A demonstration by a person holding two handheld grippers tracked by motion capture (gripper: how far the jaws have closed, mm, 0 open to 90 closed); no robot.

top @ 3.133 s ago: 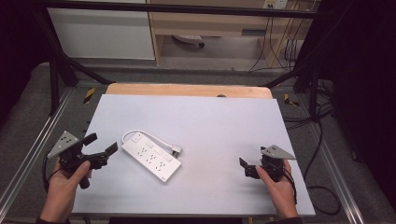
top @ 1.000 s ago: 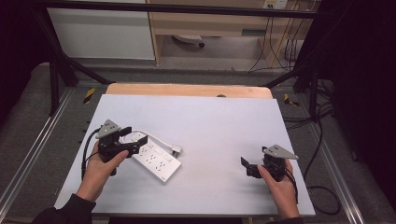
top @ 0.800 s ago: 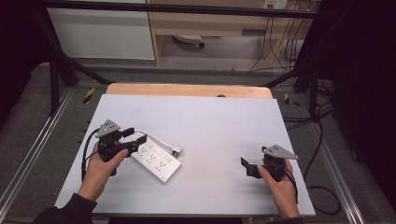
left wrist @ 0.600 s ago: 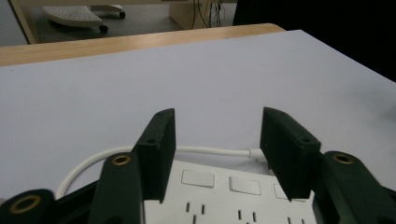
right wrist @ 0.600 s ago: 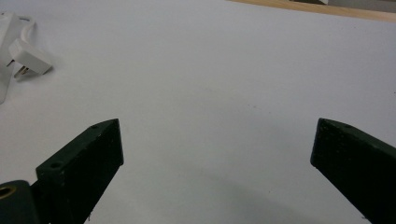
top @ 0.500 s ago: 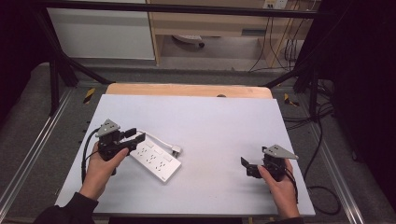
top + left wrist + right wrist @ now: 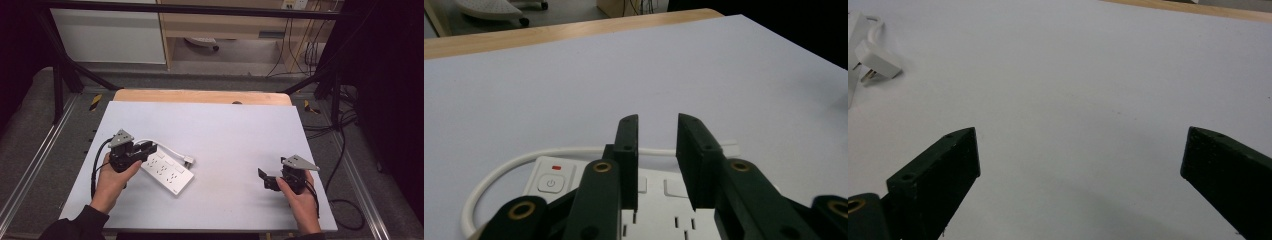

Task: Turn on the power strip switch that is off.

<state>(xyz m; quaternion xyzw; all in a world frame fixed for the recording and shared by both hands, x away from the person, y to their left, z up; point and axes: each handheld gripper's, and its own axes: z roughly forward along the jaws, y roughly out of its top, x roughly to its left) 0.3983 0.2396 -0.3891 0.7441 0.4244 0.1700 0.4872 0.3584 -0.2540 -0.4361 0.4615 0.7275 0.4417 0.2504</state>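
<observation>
- Left gripper (image 7: pixel 656 150): jaws stand a narrow gap apart, nothing between them. It hangs above the switch end of the white power strip (image 7: pixel 167 170); whether the jaw tips touch the casing cannot be told.
- Power strip lies flat on the grey table (image 7: pixel 235 130), left of centre, turned diagonally. Power button (image 7: pixel 551 183) and a small red mark sit just left of the jaws in the left gripper view.
- White cord (image 7: pixel 499 167) loops round the far side of the strip; its plug (image 7: pixel 188 160) rests on the table near the strip's far edge.
- Right gripper (image 7: pixel 267 179): jaws spread wide, empty, over bare table well apart from the strip. Plug visible far off at upper left of the right gripper view (image 7: pixel 878 59).
- Risk, judged: the gap looks too narrow for the strip's width. Pressing down as is could skate the casing across the smooth table.
- Risk: a jaw tip may land on the power button and press it.
- Risk: a one-end grip would let the long body sag or twist out.
- Risk: the cord loop may snag or drag the plug.
</observation>
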